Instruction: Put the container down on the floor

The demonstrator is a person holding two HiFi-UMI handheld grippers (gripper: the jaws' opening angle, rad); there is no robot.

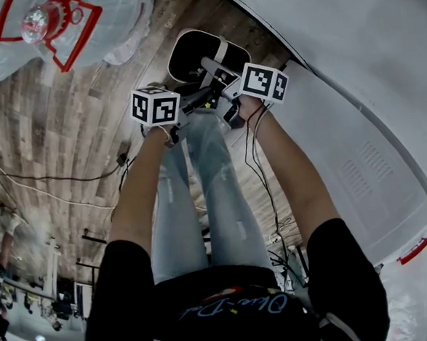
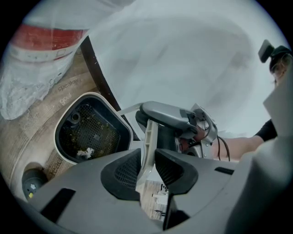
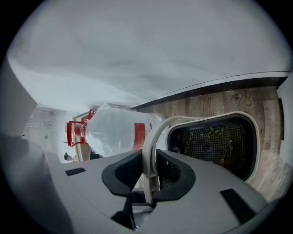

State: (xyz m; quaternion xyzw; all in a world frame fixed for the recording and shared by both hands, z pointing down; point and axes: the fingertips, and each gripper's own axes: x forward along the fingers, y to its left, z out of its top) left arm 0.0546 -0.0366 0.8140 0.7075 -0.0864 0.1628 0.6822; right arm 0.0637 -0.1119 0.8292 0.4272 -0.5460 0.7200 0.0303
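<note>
Container [image 3: 215, 115], dark mesh [image 3: 206, 148] inside, scattered crumbs [image 3: 216, 132], handle [image 3: 153, 137] in right gripper [image 3: 149, 167]

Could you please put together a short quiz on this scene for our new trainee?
1. True or false: the handle of the container stands between the jaws of the right tongs.
2. What lines the inside of the container? A) dark mesh B) red cloth C) clear water
3. Fill the gap: the big clear bottle lying on the floor bears a ___ label.
Key: 1 true; 2 A; 3 red.
</note>
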